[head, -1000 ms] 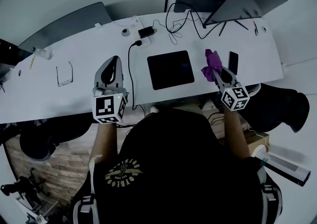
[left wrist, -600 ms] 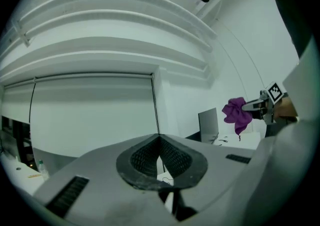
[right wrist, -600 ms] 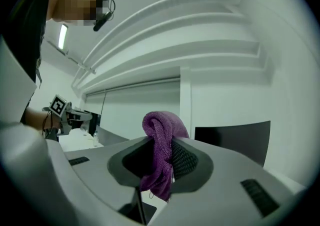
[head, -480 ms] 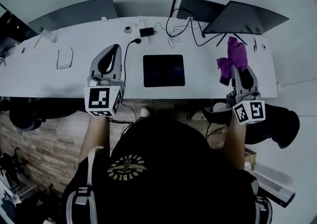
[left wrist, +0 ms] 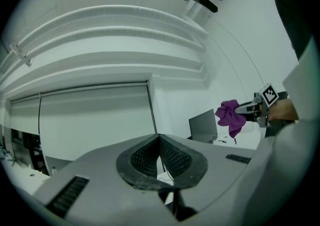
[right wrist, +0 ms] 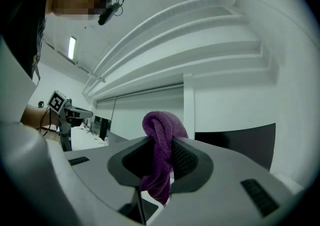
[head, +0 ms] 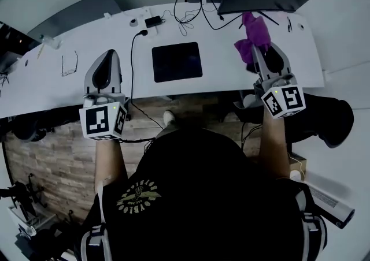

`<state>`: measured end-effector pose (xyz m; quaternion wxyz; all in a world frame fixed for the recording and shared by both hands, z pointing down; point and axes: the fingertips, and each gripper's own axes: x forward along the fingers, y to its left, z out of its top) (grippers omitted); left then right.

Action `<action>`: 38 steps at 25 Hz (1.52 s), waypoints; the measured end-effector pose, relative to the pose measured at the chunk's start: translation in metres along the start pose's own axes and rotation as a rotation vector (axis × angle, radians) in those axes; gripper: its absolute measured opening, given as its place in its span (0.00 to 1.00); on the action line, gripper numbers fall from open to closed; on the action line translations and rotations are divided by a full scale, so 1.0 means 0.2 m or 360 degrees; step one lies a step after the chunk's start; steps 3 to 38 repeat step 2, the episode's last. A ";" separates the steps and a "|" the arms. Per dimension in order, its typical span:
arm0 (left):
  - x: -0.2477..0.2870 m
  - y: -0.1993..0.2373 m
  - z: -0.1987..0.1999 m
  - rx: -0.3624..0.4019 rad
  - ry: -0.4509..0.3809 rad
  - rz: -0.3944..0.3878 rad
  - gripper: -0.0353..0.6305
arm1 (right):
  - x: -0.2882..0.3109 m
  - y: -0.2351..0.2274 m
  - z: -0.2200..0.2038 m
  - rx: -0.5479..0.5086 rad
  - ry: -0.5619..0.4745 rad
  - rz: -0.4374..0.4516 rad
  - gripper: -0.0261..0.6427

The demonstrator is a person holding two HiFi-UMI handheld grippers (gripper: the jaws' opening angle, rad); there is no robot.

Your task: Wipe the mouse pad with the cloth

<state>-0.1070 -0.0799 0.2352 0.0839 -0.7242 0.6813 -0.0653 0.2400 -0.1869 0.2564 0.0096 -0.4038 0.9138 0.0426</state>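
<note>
Head view: left gripper (head: 107, 56) and right gripper (head: 261, 48) are held over the white counter (head: 225, 72). The black mouse pad (head: 177, 62) lies flat between them, apart from the purple cloth (head: 252, 33).
Left gripper view: jaws closed together, nothing between them.
Right gripper view: jaws clamped on the cloth, which bunches above them and hangs below.

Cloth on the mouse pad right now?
No, the purple cloth hangs pinched in the right gripper, off to the side of the mouse pad.
</note>
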 end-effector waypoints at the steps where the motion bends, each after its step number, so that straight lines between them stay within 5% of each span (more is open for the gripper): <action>1: -0.02 -0.03 0.00 0.0001 0.0010 0.0011 0.06 | -0.02 -0.01 0.00 0.0005 -0.0010 0.0012 0.18; 38: -0.04 -0.05 0.00 0.0000 0.0021 0.0022 0.06 | -0.05 -0.03 0.00 0.0010 -0.0018 0.0024 0.18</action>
